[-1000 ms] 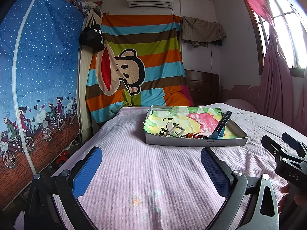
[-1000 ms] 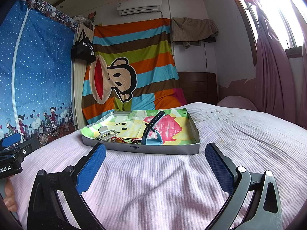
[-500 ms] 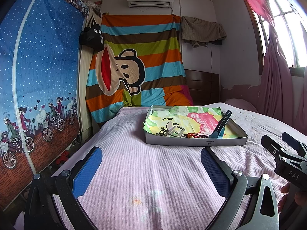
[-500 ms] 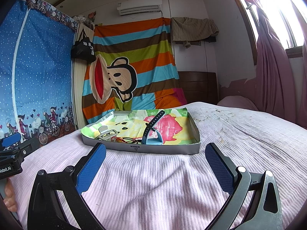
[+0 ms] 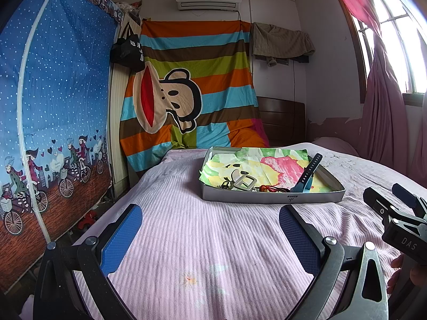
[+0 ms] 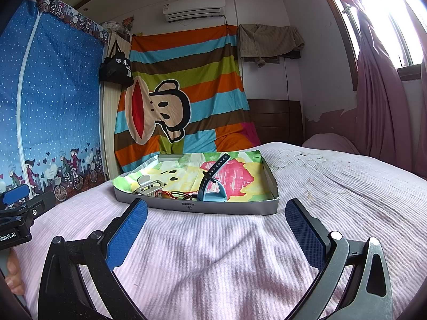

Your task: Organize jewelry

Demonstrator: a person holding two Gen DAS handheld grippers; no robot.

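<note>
Left wrist view: left gripper (image 5: 210, 229) hangs wide and empty over the bed (image 5: 186, 240). Along the tray (image 6: 213, 208) front edge lie a silver clip (image 6: 149, 185), red cord (image 6: 170, 194), blue watch (image 6: 213, 184). Right gripper (image 6: 216, 229) gapes empty; approach low, pinch one piece, avoid tangles

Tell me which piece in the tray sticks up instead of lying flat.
The blue watch band: its dark strap rises at a slant, while the silver clip and red cord lie low.

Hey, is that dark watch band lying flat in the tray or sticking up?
Sticking up. The watch band rises at a slant above the tray rim, its lower end down by the blue piece.
</note>
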